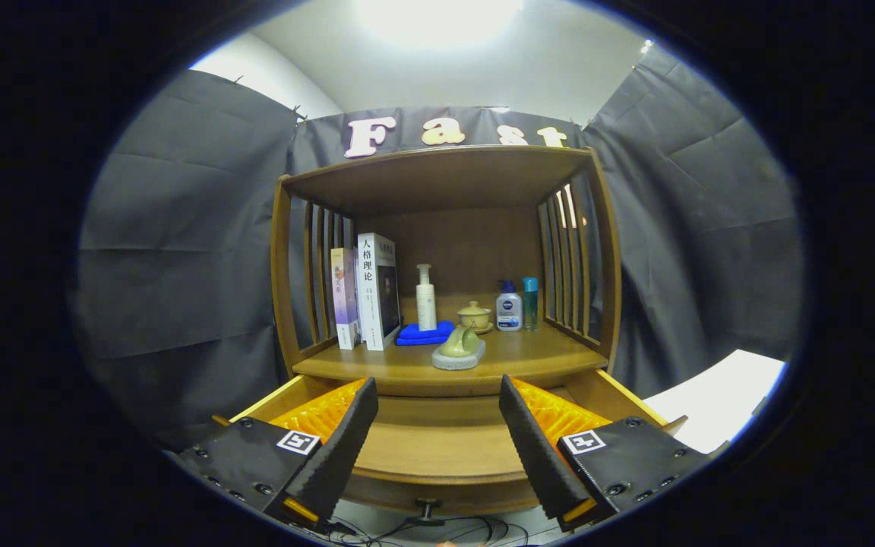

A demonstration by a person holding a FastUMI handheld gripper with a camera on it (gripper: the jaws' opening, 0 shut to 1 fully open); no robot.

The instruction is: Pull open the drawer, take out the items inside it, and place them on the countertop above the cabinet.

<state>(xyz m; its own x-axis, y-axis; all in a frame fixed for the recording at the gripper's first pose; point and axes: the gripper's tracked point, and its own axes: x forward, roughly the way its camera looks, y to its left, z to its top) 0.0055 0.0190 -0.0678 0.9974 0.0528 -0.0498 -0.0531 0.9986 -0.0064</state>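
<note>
gripper (437, 425) fingers spread, empty | drawer (437, 448) pulled out beneath them | dish (459, 351) beyond, at countertop (544, 357) front edge

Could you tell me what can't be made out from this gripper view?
- Drawer interior: its side parts hidden behind the open gripper's fingers.
- Book cover details: too small.
- Bottle label on the countertop: too small.
- Drawer knob: partly cut off in the gripper view.

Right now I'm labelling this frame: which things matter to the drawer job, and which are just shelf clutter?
Job:
- drawer, pulled open
- its knob
- countertop
- gripper, fingers apart over the drawer, holding nothing

Clutter:
- books
- pump bottle on blue cloth
- lidded cup
- two small bottles
- green thing on a stone
</note>
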